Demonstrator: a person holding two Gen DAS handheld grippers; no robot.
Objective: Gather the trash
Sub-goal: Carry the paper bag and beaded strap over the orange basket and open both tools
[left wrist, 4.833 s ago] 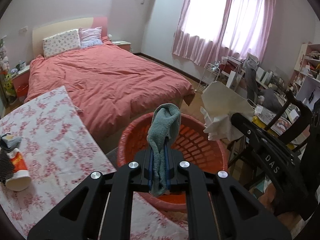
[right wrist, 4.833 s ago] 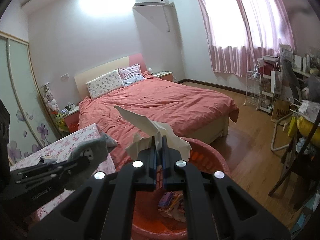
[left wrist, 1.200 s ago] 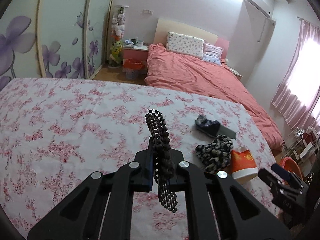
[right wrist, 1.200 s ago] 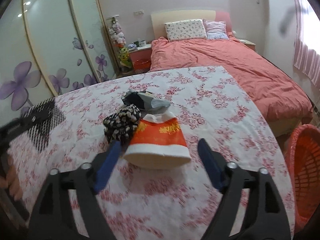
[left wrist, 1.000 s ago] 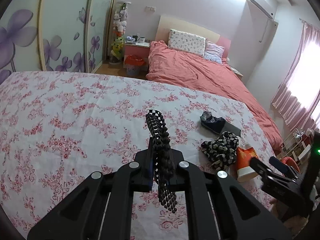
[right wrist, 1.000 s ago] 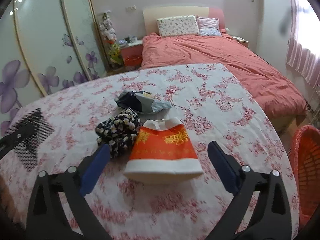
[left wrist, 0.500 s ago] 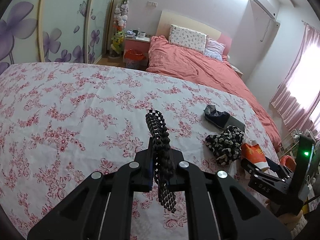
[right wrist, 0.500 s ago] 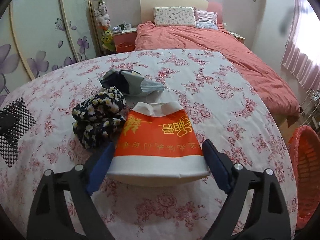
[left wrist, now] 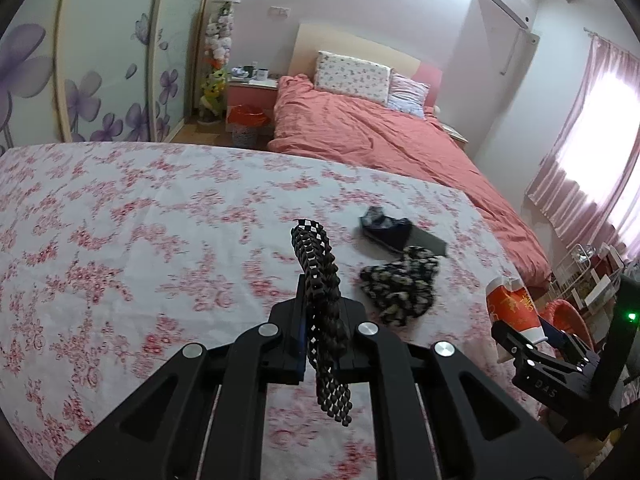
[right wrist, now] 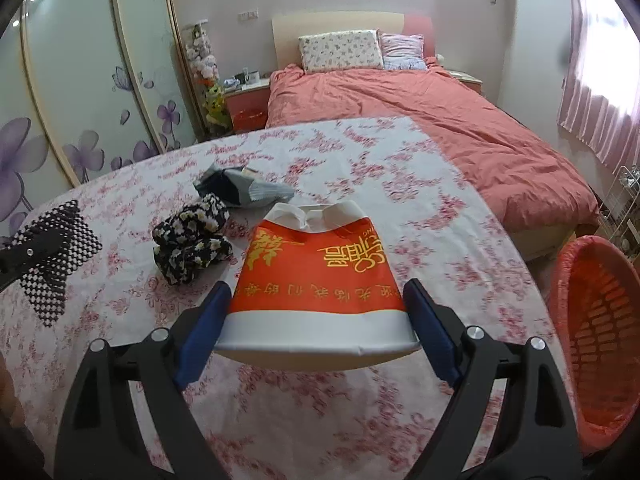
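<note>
My left gripper (left wrist: 318, 316) is shut on a black-and-white checkered cloth (left wrist: 320, 304), held above the floral tablecloth (left wrist: 140, 240); the cloth also shows in the right wrist view (right wrist: 52, 252). My right gripper (right wrist: 318, 308) has its blue pads (right wrist: 204, 320) against both sides of an orange-and-white paper cup (right wrist: 320, 280) lying on its side; the cup is lifted slightly in the left wrist view (left wrist: 514, 308). A black floral cloth (right wrist: 190, 240) and a dark grey cloth (right wrist: 240, 188) lie just beyond the cup.
An orange laundry basket (right wrist: 596, 332) stands on the floor to the right of the table. A bed with a salmon cover (right wrist: 420, 120) lies beyond. Sliding wardrobe doors (right wrist: 80, 88) are on the left. A wire rack (right wrist: 624, 200) stands by the curtain.
My right gripper moved forward around the paper cup and closed its pads onto the cup's sides. My left gripper still holds the checkered cloth and has shifted slightly.
</note>
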